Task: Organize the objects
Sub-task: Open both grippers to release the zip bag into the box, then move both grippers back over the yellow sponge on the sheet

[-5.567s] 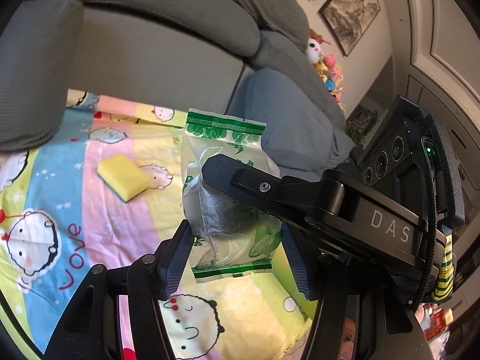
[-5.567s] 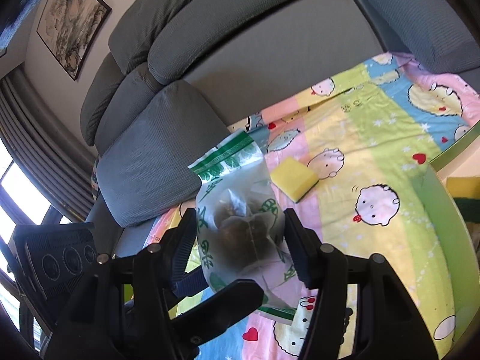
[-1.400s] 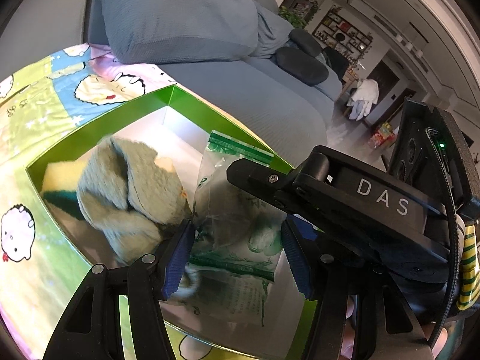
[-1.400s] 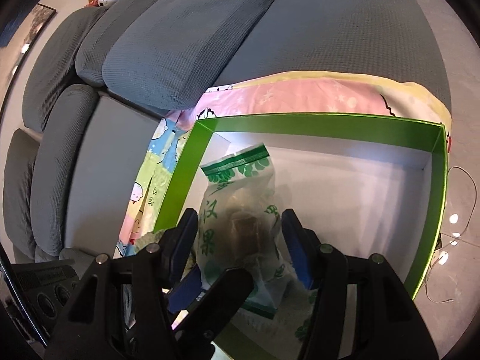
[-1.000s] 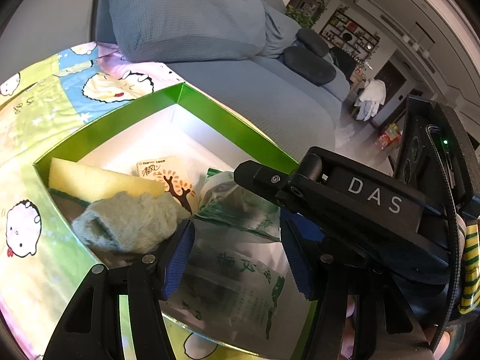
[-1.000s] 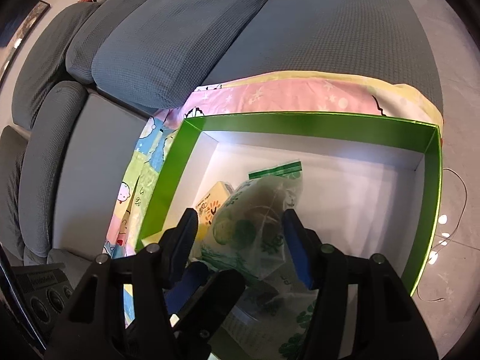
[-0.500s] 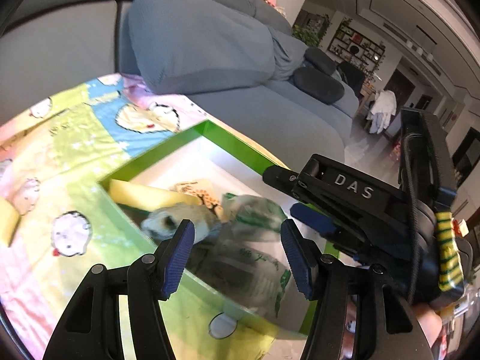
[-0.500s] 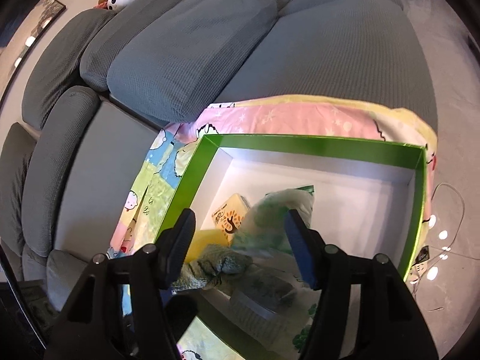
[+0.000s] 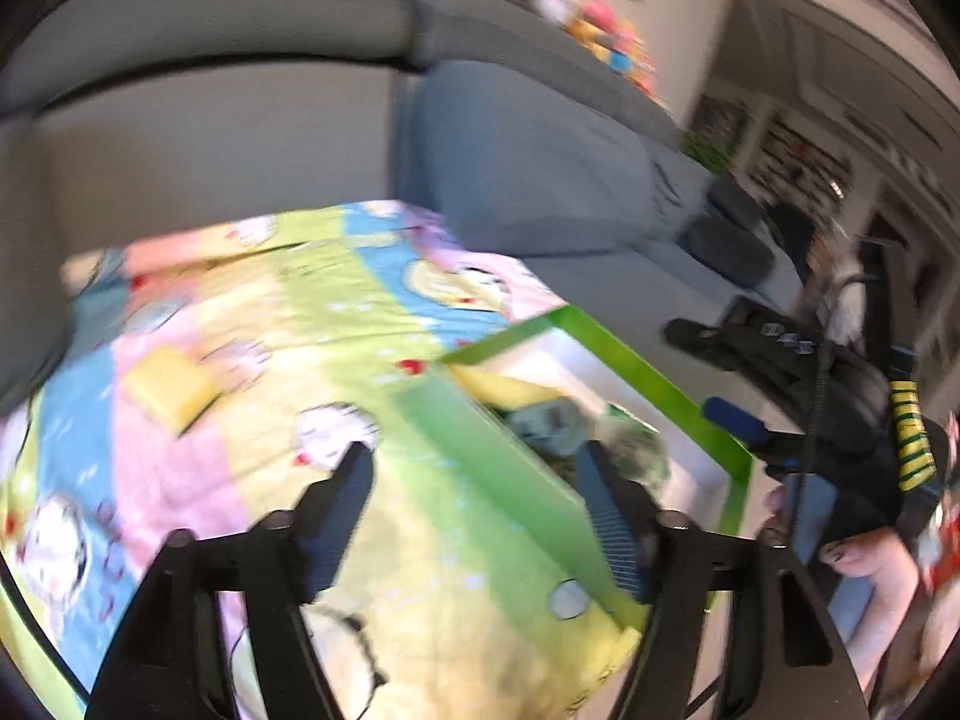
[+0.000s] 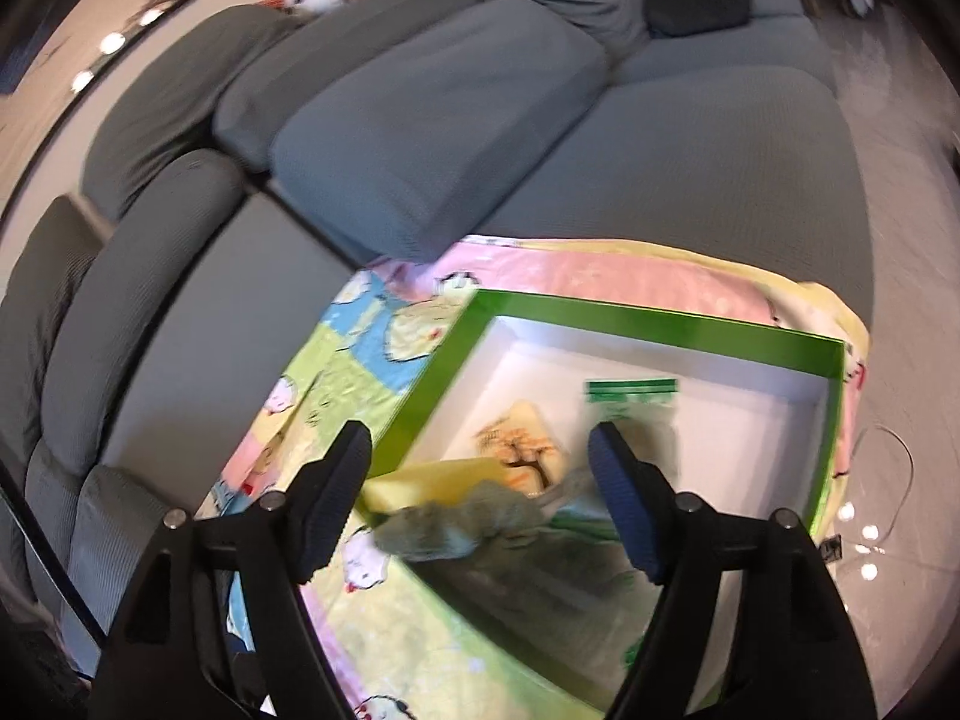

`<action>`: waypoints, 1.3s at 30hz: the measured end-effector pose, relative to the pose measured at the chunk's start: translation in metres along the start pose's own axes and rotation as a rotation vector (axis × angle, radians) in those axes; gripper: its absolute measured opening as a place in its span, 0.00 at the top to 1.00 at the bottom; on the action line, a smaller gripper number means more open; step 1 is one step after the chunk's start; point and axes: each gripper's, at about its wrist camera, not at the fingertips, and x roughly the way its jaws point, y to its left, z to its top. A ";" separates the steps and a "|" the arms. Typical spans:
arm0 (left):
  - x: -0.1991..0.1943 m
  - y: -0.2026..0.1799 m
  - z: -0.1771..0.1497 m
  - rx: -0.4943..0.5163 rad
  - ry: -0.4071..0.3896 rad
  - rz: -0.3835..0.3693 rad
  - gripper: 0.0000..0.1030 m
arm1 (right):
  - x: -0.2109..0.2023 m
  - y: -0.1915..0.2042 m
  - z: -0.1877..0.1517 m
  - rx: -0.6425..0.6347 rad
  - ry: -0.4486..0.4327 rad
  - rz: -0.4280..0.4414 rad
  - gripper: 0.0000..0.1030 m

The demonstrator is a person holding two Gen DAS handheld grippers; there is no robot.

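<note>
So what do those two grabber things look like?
Both are black claws with two long fingers and ridged blue pads. That goes for the left gripper and the right gripper alike. Seen from the left camera, the right one carries white letters, a black cable and a yellow-and-green striped band.

both grippers, left point(image 9: 480, 516) and right point(image 10: 480, 498), opening, empty-jawed

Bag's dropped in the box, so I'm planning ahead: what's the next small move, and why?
Probably swing the left gripper, jaws opening and empty, toward the yellow sponge. It lies alone on the blanket, outside the green box.
</note>
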 end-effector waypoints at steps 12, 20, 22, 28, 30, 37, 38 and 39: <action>-0.020 0.140 -0.049 -0.352 0.003 0.348 0.25 | -0.003 0.101 -0.042 -0.354 0.045 0.187 0.13; -0.025 0.198 -0.077 -0.494 0.050 0.480 0.25 | 0.027 0.155 -0.083 -0.505 0.148 0.295 0.07; -0.023 0.208 -0.083 -0.517 0.068 0.489 0.25 | 0.039 0.168 -0.097 -0.533 0.174 0.296 0.07; -0.025 0.229 -0.092 -0.591 0.108 0.483 0.25 | 0.095 0.206 -0.154 -0.681 0.291 0.260 0.07; -0.026 0.232 -0.092 -0.597 0.108 0.501 0.25 | 0.112 0.213 -0.170 -0.705 0.310 0.239 0.07; -0.034 0.249 -0.096 -0.654 0.112 0.516 0.25 | 0.147 0.231 -0.195 -0.774 0.296 0.198 0.11; -0.036 0.250 -0.096 -0.661 0.107 0.510 0.25 | 0.150 0.233 -0.197 -0.784 0.272 0.179 0.11; -0.038 0.251 -0.096 -0.665 0.101 0.506 0.25 | 0.154 0.236 -0.200 -0.790 0.260 0.165 0.11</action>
